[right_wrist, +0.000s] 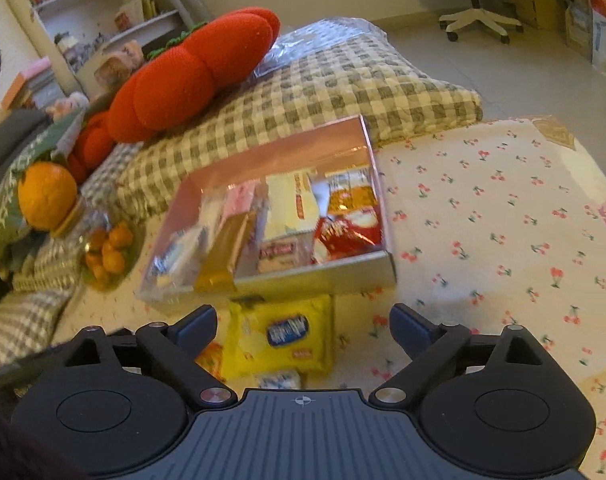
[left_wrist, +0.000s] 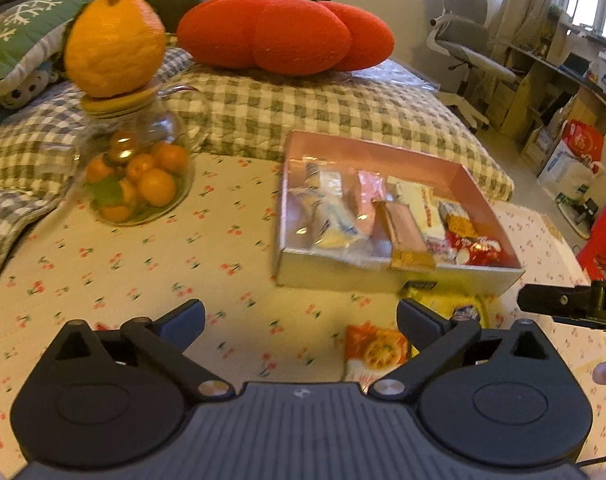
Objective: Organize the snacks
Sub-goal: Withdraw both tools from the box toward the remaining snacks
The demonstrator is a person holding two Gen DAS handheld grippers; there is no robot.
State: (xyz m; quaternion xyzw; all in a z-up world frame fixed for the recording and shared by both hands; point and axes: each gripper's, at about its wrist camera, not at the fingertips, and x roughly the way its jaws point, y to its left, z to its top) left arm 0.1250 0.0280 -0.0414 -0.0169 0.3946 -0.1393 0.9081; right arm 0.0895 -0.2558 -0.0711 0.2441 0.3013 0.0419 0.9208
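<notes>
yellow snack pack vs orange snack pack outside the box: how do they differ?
The yellow snack pack is larger, with a blue logo; the orange snack pack is smaller, with a round picture. The yellow one lies nearer the box. Both lie flat on the cherry-print cloth, ungripped.

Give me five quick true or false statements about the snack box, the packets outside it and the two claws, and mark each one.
1. The left claw is open and holds nothing. True.
2. The box is empty. False: several wrapped snacks lie in it.
3. A yellow packet lies on the cloth just outside the box's near wall. True.
4. The right claw is shut on the yellow packet. False: it stands open and the pads do not press the packet.
5. The big orange sits inside the jar. False: it rests on the jar's lid; small oranges are inside.
</notes>
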